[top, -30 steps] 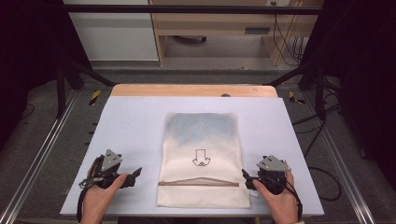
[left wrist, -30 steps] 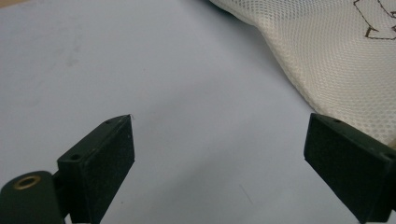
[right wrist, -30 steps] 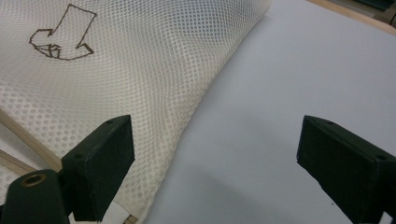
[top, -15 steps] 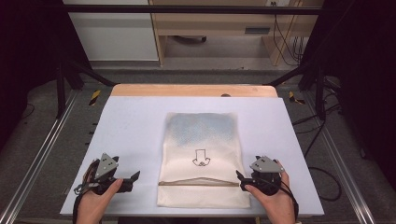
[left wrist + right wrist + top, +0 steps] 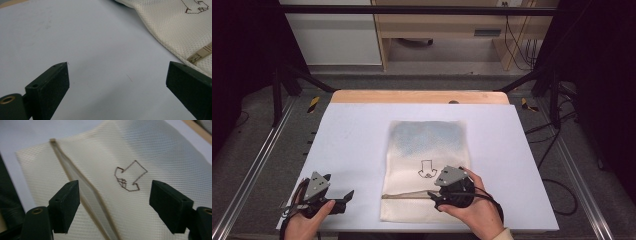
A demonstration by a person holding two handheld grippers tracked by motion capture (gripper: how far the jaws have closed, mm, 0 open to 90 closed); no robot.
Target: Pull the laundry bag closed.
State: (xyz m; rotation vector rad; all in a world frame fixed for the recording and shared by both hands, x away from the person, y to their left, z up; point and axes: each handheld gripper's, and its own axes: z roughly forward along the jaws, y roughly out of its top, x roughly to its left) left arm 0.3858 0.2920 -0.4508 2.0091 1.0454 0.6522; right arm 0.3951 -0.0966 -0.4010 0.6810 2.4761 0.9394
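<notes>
Mesh bag (image 5: 427,170): zipper band (image 5: 407,195) running crosswise, lying directly beneath right gripper (image 5: 435,195), jaws closing slightly but gaping wide, gripping nothing.

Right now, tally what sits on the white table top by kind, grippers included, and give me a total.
Mesh bag, cream, with a drawn arrow and a zip line: 1
Gripper: 2, the left gripper on the bare table beside the bag, the right gripper over the bag's zip end, both open
Total: 3
</notes>
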